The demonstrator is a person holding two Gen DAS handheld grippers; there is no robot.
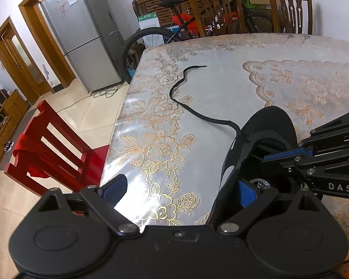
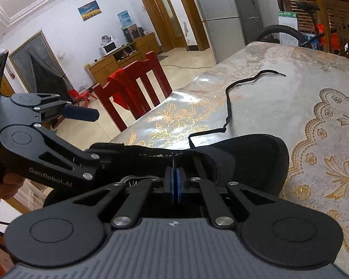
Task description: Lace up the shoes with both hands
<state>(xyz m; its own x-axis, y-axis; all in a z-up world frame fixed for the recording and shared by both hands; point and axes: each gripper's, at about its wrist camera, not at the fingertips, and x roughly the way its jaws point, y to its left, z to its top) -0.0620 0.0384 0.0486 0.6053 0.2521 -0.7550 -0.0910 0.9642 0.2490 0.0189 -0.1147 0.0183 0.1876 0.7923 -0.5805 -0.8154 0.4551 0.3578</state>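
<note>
A black shoe (image 1: 269,125) lies on the table with the flowered cover (image 1: 221,88), its toe pointing away from me. Its black lace (image 1: 186,107) trails from the shoe's left side in a winding line across the cover to a free tip. My left gripper (image 1: 181,186) is open wide; its right finger (image 1: 246,194) rests at the shoe's side wall and its left finger hangs over the table edge. My right gripper (image 2: 175,174) sits over the shoe's opening (image 2: 197,162), shut on a thin black lace end (image 2: 173,162) that sticks up between the blue pads. From the right wrist, the left gripper (image 2: 96,137) shows at the left.
The table's left edge (image 1: 118,125) drops to a tiled floor with a red chair (image 1: 51,144) beside it. Two wooden chairs (image 1: 211,11) and a bicycle (image 1: 151,37) stand behind the far edge. A grey fridge (image 1: 81,34) stands at the back left.
</note>
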